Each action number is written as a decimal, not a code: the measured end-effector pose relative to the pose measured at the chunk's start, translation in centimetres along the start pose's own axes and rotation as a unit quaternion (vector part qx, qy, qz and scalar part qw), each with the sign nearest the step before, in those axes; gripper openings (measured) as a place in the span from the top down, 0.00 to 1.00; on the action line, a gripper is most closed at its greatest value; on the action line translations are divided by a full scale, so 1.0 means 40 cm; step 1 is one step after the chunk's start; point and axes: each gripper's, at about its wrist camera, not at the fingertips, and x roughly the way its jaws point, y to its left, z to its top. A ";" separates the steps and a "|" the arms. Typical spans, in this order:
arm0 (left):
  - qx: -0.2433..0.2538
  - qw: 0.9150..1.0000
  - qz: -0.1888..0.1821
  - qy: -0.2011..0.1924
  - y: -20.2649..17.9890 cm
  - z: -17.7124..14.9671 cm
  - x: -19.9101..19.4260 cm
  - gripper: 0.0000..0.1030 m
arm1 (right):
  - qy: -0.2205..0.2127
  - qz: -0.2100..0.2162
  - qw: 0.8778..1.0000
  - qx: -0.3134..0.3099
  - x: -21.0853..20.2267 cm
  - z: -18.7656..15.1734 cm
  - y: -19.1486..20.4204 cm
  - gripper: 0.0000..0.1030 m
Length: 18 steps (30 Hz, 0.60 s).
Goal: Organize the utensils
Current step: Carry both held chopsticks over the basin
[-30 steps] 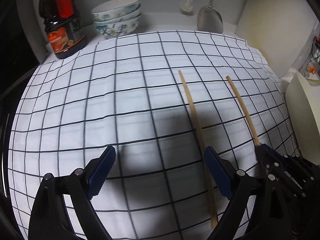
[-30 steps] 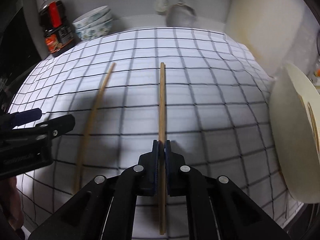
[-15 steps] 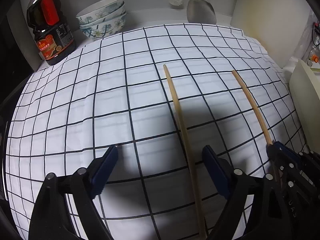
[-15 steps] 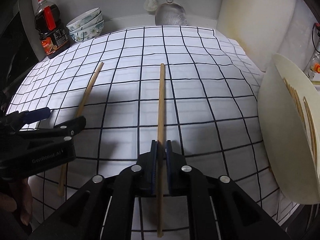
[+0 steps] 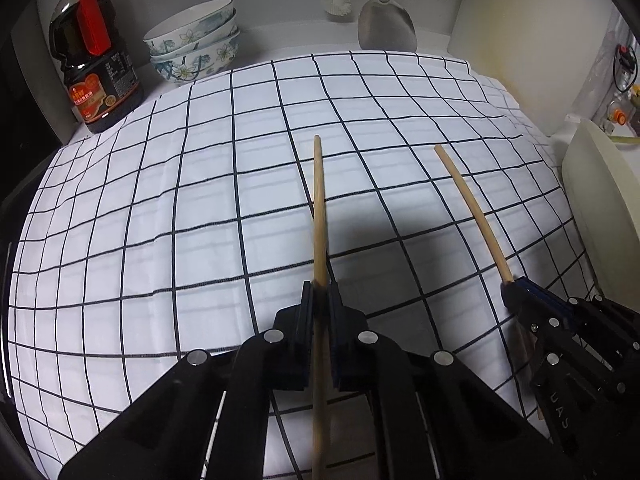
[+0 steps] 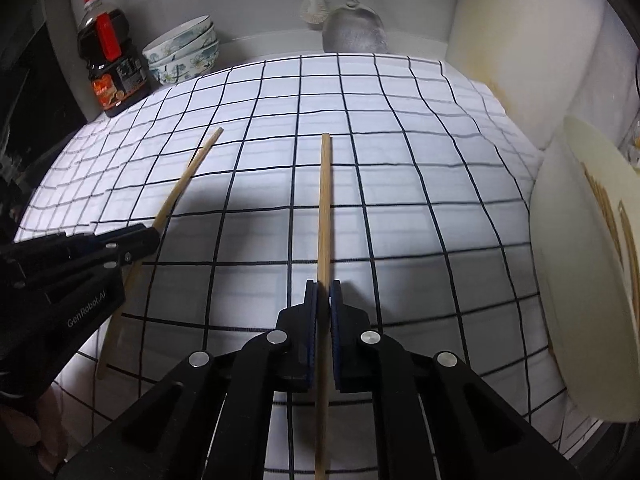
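Over the near cloth [image 5: 160,200], each gripper pinches a chopstick: left gripper [image 5: 319,300] on one [image 5: 319,208], right gripper [image 6: 323,300] on the other [image 6: 325,208]. Lift both level (grips sit mid-shaft), toward the holder [image 6: 568,280] at right.

Your left gripper [image 5: 319,300] and right gripper [image 6: 323,300] are matte black linkages with round silver pivot screws and dark blue pads on the fingers [image 5: 306,312]. White "GenRobot.AI" lettering marks the left housing. Bare skin of your left hand [image 6: 28,436] shows beneath it.
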 end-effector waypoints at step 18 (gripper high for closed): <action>0.058 0.994 -0.067 -0.071 -0.195 0.103 -0.229 0.93 | -0.075 -0.002 0.994 0.078 -0.325 0.011 -0.208 0.94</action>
